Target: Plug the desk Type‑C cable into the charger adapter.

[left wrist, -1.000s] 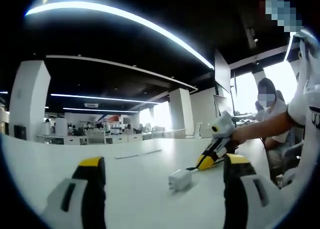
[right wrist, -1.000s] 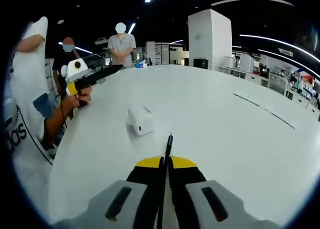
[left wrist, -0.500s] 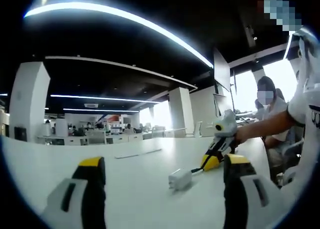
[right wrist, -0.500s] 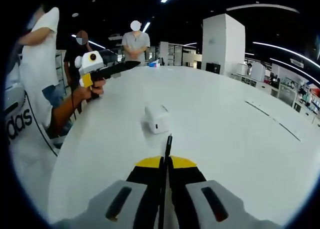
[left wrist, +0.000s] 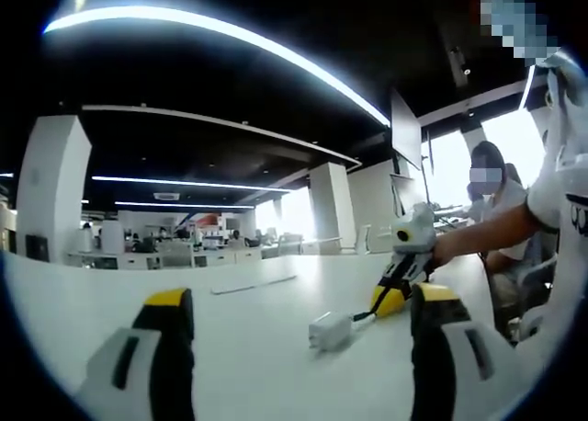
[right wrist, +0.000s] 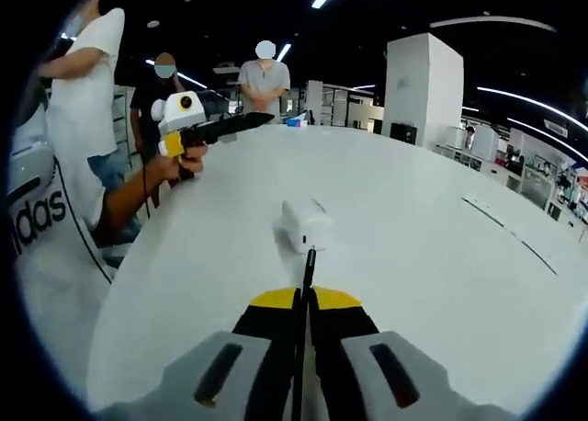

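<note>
The right gripper (right wrist: 303, 297) was clamped on the cable (right wrist: 308, 269), its plug seemingly touching the adapter (right wrist: 303, 226) on the table (right wrist: 413, 256); it needed a straight, level push. The left gripper (left wrist: 294, 347) was spread apart

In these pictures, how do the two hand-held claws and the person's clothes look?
Each claw has two light grey jaws with dark slots and yellow-capped black tips: the left claw and the right claw look the same. In the right gripper view the left claw's body is white and yellow with a long black front. The person wears a white T-shirt with black lettering.
</note>
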### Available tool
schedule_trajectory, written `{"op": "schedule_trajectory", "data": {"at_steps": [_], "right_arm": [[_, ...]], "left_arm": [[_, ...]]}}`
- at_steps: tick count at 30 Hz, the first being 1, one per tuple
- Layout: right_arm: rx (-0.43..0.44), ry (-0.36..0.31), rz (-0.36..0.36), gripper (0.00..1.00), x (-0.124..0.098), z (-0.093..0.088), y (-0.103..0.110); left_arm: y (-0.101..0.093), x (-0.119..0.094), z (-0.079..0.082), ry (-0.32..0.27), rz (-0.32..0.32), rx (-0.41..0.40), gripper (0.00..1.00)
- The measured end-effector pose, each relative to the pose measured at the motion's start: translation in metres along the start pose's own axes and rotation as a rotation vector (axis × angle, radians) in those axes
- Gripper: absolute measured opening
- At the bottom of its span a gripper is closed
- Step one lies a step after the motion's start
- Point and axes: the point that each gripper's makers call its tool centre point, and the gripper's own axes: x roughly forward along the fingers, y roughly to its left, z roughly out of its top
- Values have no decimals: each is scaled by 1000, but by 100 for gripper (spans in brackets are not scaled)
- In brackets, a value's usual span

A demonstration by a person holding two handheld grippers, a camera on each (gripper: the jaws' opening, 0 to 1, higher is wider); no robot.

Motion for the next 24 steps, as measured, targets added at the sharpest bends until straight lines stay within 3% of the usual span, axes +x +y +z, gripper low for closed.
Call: {"op": "schedule_trajectory", "data": {"at_steps": [24], "right_arm": [[-22,-9,41,4,9,4,2]], "left_arm": [[-1,-1,-1,9,-7,18,99]]}}
